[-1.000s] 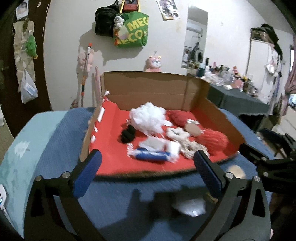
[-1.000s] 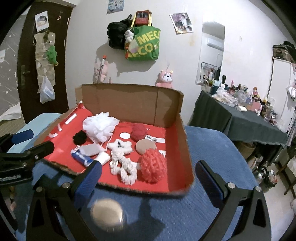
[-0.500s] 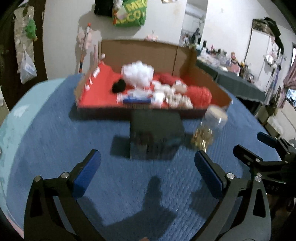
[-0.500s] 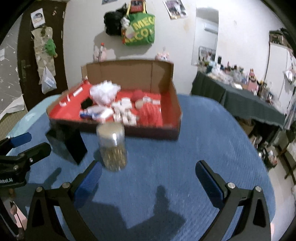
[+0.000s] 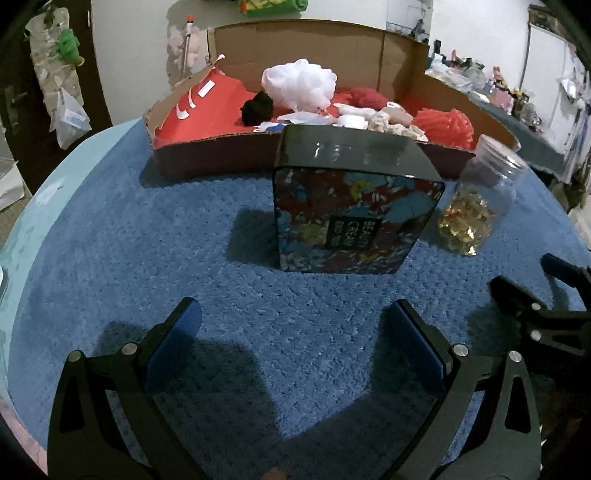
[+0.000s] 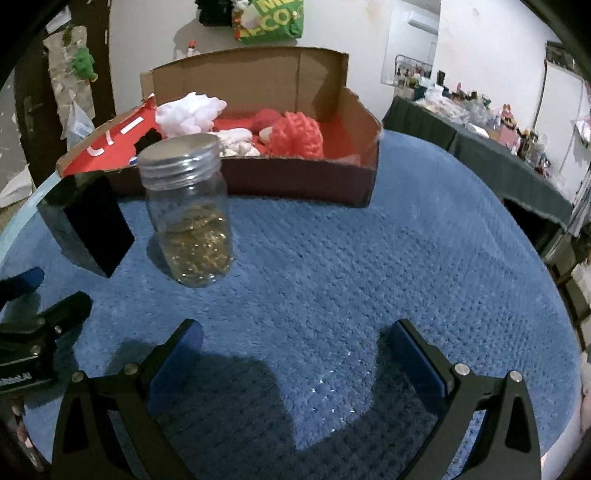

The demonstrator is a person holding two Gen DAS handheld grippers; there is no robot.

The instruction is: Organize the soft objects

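blue blanket [image 5: 155,258], fluffy white puff [image 5: 301,86]

white walls [image 6: 351,26] all round. dark wood door [image 5: 14,110] at left w/ a clear plastic bag [image 5: 70,114] and a green plush [image 5: 70,40] hanging on it. green tote bag [image 6: 273,18] hung on the back wall. at right a side table under a dark cloth [image 6: 480,147], cluttered w/ small bottles etc. blue textured cover [image 6: 369,277] over the work surface. indoor light, dim.

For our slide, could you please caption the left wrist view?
Open left gripper faces a floral tin before the box of soft objects.
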